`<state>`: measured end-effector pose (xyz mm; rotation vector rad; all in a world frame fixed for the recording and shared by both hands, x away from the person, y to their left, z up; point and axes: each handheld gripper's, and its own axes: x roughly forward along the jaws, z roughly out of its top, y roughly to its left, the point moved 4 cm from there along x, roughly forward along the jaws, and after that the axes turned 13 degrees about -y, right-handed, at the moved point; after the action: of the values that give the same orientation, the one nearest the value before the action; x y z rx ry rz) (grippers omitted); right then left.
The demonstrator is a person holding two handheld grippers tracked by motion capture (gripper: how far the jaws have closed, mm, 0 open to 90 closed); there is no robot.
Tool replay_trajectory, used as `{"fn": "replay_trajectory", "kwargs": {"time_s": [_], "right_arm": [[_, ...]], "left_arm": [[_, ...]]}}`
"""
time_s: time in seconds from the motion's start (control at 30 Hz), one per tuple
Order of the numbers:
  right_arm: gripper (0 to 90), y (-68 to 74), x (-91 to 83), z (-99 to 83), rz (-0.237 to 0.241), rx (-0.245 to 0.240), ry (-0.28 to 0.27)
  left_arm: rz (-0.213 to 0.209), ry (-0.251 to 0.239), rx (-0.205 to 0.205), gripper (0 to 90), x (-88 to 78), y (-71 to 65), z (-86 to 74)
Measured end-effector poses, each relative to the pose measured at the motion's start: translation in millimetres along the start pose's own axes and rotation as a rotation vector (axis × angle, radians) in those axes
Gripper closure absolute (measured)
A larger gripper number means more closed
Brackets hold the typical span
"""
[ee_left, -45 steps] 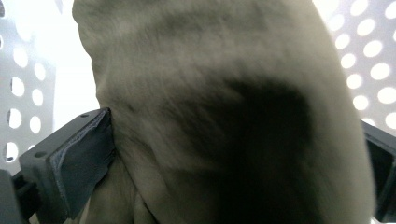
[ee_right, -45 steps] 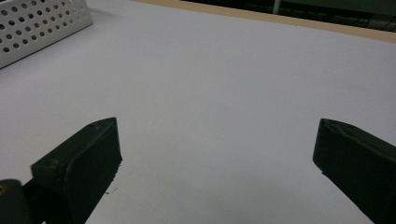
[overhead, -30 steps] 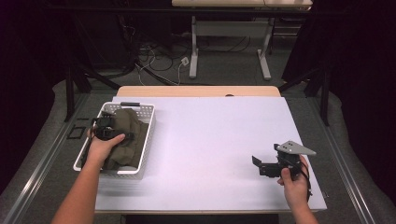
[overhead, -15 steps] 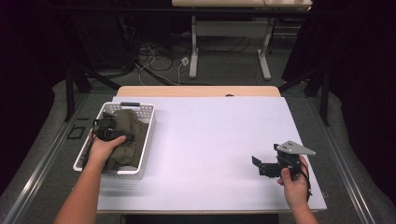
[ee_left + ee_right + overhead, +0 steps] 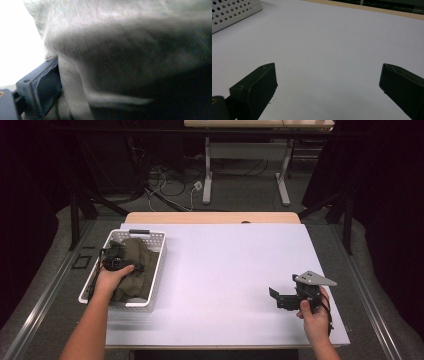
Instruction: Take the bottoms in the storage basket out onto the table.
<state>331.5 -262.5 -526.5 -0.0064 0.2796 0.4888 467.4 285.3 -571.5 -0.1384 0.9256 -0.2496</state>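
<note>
Your left gripper (image 5: 116, 261) is down in the white basket (image 5: 156, 265) at the left of the surface (image 5: 225, 270), pushed into the olive-green cloth (image 5: 136, 265) bunched up there in soft, rumpled folds. Its fingers (image 5: 42, 85) have just been closing, with cloth between them, though you cannot tell if they press it yet. Your right gripper (image 5: 280, 297) hovers low over the bare surface, well apart, fingers spread and released.

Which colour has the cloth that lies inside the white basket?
The cloth is dark olive green; the high view shows it best, bunched in the basket.
</note>
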Motion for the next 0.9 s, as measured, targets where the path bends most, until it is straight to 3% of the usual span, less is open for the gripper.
{"fn": "replay_trajectory", "kwargs": {"time_s": [0.5,0.9], "right_arm": [[1.8,-0.1,1.7,-1.0,0.006,-0.004,0.011],[2.3,0.4,3.3,-2.0,0.003,-0.005,0.022]], "left_arm": [[-0.020,0.022,0.010,20.2,0.7,-3.1,1.4],[-0.097,0.024,0.025,46.1,-2.0,-4.8,1.5]]}}
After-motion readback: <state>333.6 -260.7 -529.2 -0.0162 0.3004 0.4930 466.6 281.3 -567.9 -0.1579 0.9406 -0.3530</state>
